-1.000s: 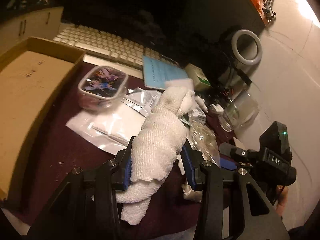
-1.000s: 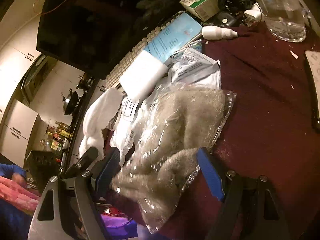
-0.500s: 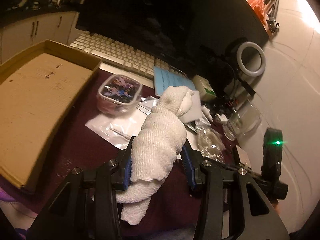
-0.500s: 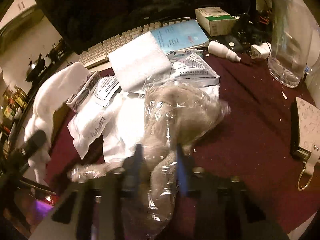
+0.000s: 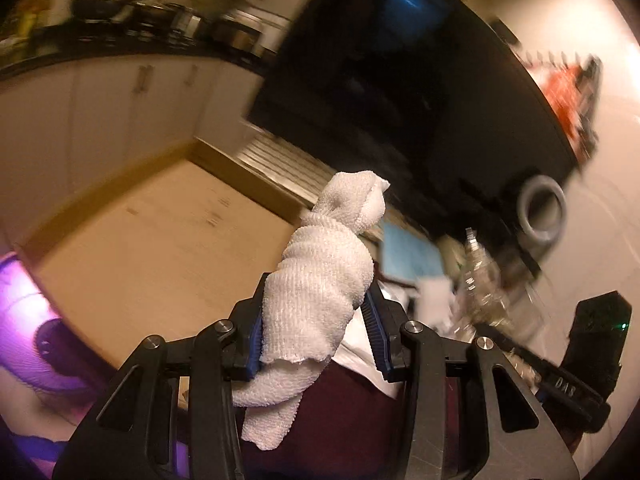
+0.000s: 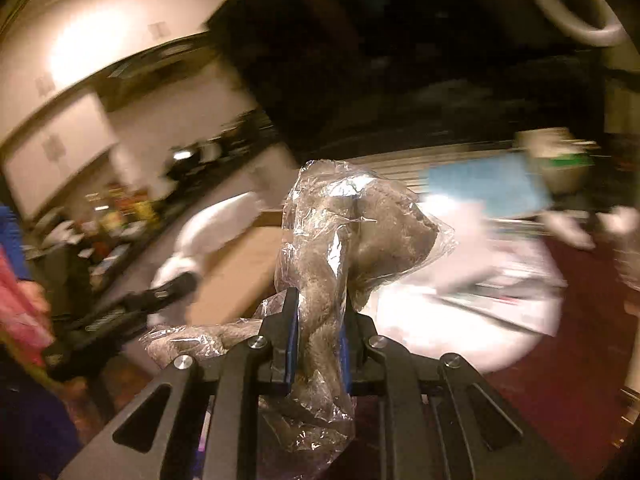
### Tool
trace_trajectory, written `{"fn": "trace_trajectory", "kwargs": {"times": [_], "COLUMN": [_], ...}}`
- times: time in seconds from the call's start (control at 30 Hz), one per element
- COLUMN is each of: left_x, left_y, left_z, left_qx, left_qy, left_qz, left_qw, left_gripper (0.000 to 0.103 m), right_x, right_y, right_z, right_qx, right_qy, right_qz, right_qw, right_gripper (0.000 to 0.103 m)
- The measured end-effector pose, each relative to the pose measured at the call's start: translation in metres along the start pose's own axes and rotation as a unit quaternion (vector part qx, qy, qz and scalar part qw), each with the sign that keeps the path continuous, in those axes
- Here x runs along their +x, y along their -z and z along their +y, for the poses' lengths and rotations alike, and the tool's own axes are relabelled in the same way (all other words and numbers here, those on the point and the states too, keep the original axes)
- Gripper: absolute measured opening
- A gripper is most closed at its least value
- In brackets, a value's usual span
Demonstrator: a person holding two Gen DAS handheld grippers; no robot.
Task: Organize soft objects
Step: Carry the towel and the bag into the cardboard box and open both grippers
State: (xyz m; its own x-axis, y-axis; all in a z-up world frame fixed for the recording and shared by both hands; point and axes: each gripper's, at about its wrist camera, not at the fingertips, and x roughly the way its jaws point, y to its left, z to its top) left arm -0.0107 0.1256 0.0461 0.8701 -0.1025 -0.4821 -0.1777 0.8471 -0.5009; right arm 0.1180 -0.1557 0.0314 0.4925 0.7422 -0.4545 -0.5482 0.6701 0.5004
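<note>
My left gripper (image 5: pixel 316 332) is shut on a rolled white towel (image 5: pixel 332 264), which stands up between the blue pads and hangs in the air beside a shallow cardboard box (image 5: pixel 160 248). In the right wrist view my right gripper (image 6: pixel 318 344) pinches a grey cloth in a clear plastic bag (image 6: pixel 352 232); its jaws are still closing on it, and the bag is lifted off the maroon table (image 6: pixel 560 380). The left gripper with the white towel (image 6: pixel 216 232) shows blurred at the left of that view. The right gripper's body (image 5: pixel 592 360) sits at the lower right of the left wrist view.
A dark monitor (image 5: pixel 400 80) and a white keyboard (image 5: pixel 280 160) stand behind the box. A blue booklet (image 6: pixel 484 188), white packets (image 6: pixel 460 292), a green-and-white carton (image 6: pixel 560 156) and a ring light (image 5: pixel 542 208) crowd the table's right side. Kitchen cabinets (image 5: pixel 100 92) lie beyond the box.
The right gripper went from wide open around the bagged cloth to closed on it and lifted it. Both grippers rose and swung left toward the cardboard box; the left kept its towel.
</note>
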Motion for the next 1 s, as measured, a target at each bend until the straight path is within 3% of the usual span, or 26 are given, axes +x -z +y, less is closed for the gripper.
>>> {"fn": "trace_trajectory", "kwargs": {"times": [0.1,0.2,0.43,0.6,0.83,0.93,1.0], "left_x": [-0.006,-0.002,0.015,0.031,0.046,0.047,0.045], "left_y": [-0.016,-0.023,-0.025,-0.020,-0.010,-0.012,-0.017], "left_z": [0.032,0.062,0.110,0.107,0.080,0.088,0.094], "left_qx": [-0.034,-0.059,-0.096,-0.071,-0.024,-0.038,-0.058], "left_qy": [-0.029,-0.060,-0.095,-0.111,-0.121,-0.098,-0.073], "left_qz": [-0.023,-0.026,-0.011,0.017,0.063,0.065,0.074], "left_qw": [0.9987,0.9961,0.9908,0.9911,0.9904,0.9923,0.9929], "left_gripper": [0.042,0.042,0.042,0.042,0.043,0.046,0.048], "right_x": [0.058,0.114,0.204,0.196,0.174,0.182,0.181], "right_y": [-0.017,-0.031,-0.008,0.013,0.016,0.012,0.011], "right_z": [0.033,0.061,0.088,0.095,0.084,0.081,0.081], "right_qx": [-0.022,-0.045,-0.065,-0.127,-0.120,-0.109,-0.098], "right_qy": [-0.046,-0.060,-0.035,0.048,0.045,0.038,0.027], "right_qz": [0.035,0.069,0.152,0.160,0.172,0.169,0.167], "right_qw": [0.998,0.995,0.986,0.978,0.977,0.979,0.981], "right_gripper": [0.016,0.016,0.016,0.016,0.020,0.024,0.036]}}
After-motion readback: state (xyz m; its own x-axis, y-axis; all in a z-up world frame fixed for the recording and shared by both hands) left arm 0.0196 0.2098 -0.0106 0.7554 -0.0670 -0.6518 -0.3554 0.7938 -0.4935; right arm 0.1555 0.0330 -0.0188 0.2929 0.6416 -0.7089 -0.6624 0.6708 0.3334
